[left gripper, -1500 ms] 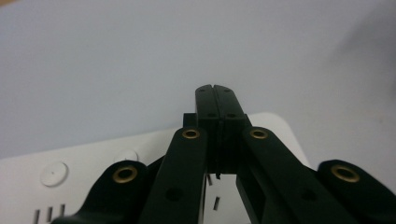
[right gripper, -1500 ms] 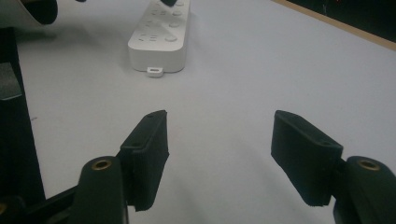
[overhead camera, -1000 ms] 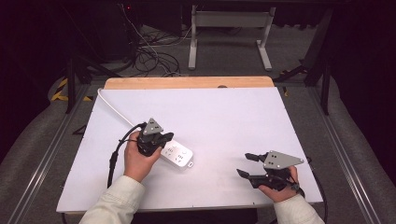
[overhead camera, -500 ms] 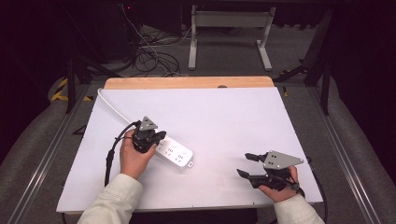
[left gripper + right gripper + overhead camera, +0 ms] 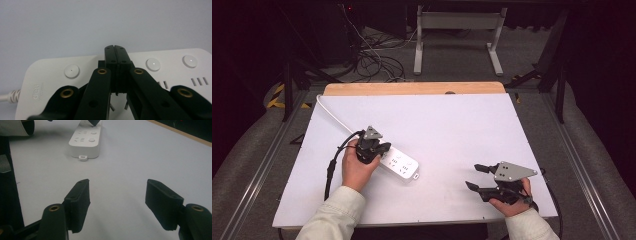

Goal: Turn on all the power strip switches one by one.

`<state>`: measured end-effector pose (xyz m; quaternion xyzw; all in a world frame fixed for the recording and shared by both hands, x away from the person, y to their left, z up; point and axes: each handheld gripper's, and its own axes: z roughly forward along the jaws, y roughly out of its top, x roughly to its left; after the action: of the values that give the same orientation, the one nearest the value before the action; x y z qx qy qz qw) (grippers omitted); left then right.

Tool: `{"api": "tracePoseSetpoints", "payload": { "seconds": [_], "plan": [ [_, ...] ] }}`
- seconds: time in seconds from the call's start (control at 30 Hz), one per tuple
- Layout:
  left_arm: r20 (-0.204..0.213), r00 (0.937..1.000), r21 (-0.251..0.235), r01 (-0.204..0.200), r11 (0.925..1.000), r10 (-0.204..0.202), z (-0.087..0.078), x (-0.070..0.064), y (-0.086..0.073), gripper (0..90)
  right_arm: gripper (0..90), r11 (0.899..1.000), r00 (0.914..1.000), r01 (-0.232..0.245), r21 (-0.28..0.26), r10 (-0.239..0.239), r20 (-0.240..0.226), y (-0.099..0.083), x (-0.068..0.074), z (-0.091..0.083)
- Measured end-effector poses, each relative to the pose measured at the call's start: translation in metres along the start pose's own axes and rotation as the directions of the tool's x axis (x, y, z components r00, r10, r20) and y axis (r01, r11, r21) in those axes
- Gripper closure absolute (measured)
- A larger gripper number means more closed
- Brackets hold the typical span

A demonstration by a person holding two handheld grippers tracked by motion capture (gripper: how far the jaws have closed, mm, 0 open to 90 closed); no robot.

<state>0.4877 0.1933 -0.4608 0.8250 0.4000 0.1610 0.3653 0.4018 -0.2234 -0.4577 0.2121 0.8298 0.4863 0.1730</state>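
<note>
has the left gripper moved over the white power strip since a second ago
Yes. The left gripper has slid along the white plastic power strip toward its cord end, away from the table's right edge.

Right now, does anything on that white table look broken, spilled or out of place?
Nothing stands out. The white power strip lies flat and whole, at a slant to the table's edges. The left gripper, jaws shut, is over it; the right gripper is open, apart from it.

1. A lab or recording studio: dark surroundings and a white-topped desk.
2. Loose cables lie on grey floor at the far left.
3. A metal stand stands far behind.
</note>
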Motion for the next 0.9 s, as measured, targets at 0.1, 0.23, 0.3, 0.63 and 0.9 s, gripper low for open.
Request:
{"api": "tracePoseSetpoints", "payload": {
  "seconds": [0.1,0.23,0.3,0.63,0.9],
  "plan": [
    [0.002,1.0,-0.001,0.002,1.0,-0.002,0.0002,-0.0001,0.0,90.0,36.8,1.0,1.0,0.0,0.0,0.0,0.0,0.0,0.0,-0.0001],
    [0.002,1.0,0.0,0.005,1.0,-0.005,0.0003,-0.0001,0.0,90.0,36.8,1.0,1.0,0.002,0.001,-0.002,0.001,0.0,0.0,-0.0001],
    [-0.003,1.0,-0.001,-0.005,1.0,0.005,0.0005,0.0,0.0001,90.0,36.8,1.0,1.0,0.002,0.002,-0.002,0.0,0.0,0.0001,0.0],
    [-0.008,1.0,0.005,-0.003,1.0,0.003,0.0025,-0.0014,-0.0002,90.0,36.8,1.0,1.0,0.001,0.004,-0.001,-0.001,0.0001,0.0007,0.0003],
    [-0.005,1.0,-0.005,-0.001,1.0,0.001,0.0033,-0.0008,-0.0022,90.0,36.8,1.0,1.0,0.001,0.004,-0.001,-0.002,0.0001,0.001,0.0003]
  ]
}}
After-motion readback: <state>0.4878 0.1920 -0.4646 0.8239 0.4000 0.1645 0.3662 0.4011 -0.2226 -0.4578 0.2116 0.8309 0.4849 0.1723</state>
